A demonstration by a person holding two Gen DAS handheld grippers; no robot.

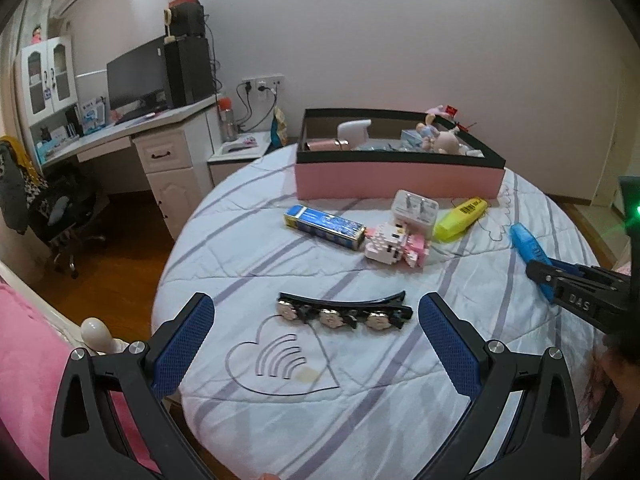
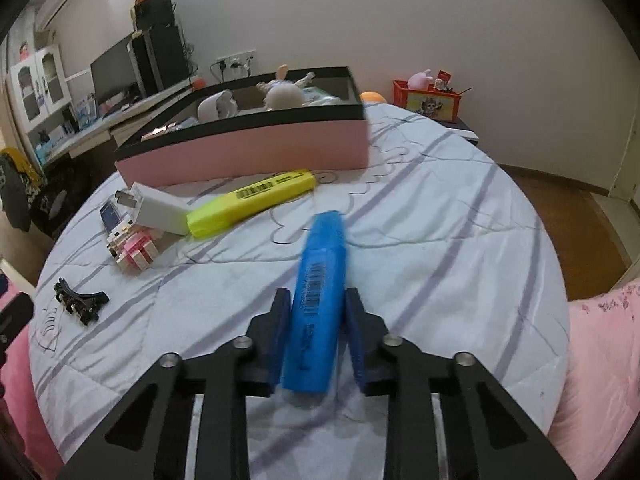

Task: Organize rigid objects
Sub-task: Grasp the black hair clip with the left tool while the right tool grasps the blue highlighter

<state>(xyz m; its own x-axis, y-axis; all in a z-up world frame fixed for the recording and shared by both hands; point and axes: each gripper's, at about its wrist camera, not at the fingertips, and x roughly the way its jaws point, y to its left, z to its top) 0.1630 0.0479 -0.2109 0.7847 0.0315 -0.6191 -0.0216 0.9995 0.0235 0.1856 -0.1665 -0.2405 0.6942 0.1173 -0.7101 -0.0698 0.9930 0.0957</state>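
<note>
Bedspread (image 1: 360, 400), pale with lilac stripes, carries the things to sort. Two highlighters show: one blue highlighter (image 2: 320, 292) and one yellow highlighter (image 2: 256, 200). The right gripper (image 2: 318, 328) has its jaws drawn in against the sides of the blue one, pinching its near half, its far end pointing away. The yellow one lies further off, just in front of the pink box (image 2: 248, 152), its near end touching one white charger plug (image 2: 160, 210). Left of the plug sits one pink-and-white block toy (image 2: 134, 250), and beyond it one blue carton (image 1: 324, 226). One black hair clip (image 1: 344, 312) with three round ornaments lies near the left side of the bed; the left gripper (image 1: 316, 344) hangs over it with jaws spread wide, touching nothing. The one open box at the far side holds a doll (image 1: 446, 142) and other small items.
</note>
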